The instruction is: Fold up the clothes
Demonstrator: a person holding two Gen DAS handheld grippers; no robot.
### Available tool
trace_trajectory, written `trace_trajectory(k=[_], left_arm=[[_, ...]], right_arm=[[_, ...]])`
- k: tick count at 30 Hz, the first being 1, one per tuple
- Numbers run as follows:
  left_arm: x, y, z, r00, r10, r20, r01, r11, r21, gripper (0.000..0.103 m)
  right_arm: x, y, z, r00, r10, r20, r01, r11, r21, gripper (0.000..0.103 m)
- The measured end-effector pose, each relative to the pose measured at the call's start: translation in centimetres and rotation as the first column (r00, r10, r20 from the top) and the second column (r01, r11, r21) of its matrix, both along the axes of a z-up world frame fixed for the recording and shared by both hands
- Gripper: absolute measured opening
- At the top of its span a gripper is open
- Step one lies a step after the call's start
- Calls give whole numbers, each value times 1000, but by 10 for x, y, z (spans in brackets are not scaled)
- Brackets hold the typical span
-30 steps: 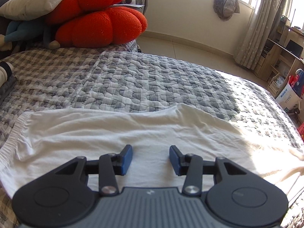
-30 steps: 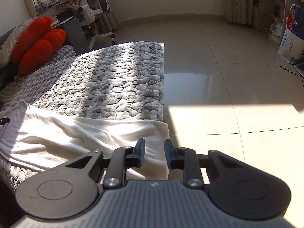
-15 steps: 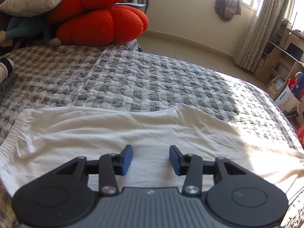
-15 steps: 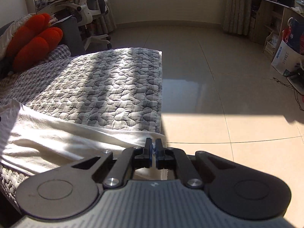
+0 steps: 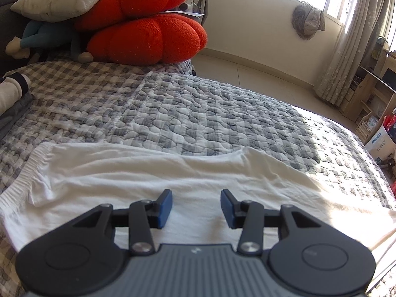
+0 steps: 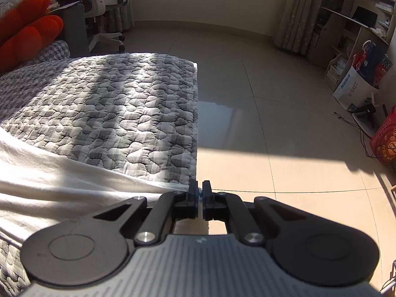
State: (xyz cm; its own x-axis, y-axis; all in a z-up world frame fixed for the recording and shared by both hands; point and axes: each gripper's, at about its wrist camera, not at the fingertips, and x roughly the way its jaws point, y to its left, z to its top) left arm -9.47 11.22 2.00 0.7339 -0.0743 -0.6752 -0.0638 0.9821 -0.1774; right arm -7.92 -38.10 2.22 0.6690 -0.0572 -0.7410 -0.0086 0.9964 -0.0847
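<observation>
Quilted bed [image 5: 198,113], white garment [image 5: 148,180] lying crosswise

The white garment [image 6: 49,188] disappears under the right gripper [image 6: 200,193] at the bed's [image 6: 111,113] corner; whether cloth sits between the pads is hidden.

Black tongs [image 5: 196,208], blue pads [image 5: 165,208]

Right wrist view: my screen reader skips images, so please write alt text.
The right gripper, shut, pinches the corner of a white garment at the edge of a grey quilted bed. Beyond lies sunlit tiled floor.
</observation>
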Motion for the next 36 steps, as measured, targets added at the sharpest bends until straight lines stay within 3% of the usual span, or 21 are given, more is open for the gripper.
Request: trace_trajectory(k=[11, 18, 23, 26, 27, 31, 36], left_arm=[[0, 3, 1, 1000, 17, 1, -17, 1000, 0, 44], [2, 5, 0, 1000, 20, -4, -20, 1000, -3, 45], [2, 6, 0, 1000, 22, -7, -23, 1000, -4, 45], [4, 7, -1, 1000, 25, -11, -25, 1000, -6, 46], [5, 7, -1, 1000, 26, -13, -26, 1000, -7, 46], [9, 10, -1, 999, 32, -18, -32, 999, -13, 48], [15, 8, -6, 1000, 21, -14, -21, 1000, 9, 52]], right_arm=[[-8, -16, 7, 991, -122, 46, 120, 992, 48, 6], [-13, 15, 10, 994, 94, 49, -98, 990, 101, 6], [3, 26, -14, 997, 60, -53, -62, 998, -19, 9], [2, 18, -8, 999, -27, -28, 25, 997, -74, 9], [-1, 18, -4, 1000, -22, -16, 21, 999, -39, 9], [-17, 59, 11, 986, 165, 25, -165, 986, 4, 17], [-29, 140, 17, 902, 432, -1, -432, 901, 40, 17]])
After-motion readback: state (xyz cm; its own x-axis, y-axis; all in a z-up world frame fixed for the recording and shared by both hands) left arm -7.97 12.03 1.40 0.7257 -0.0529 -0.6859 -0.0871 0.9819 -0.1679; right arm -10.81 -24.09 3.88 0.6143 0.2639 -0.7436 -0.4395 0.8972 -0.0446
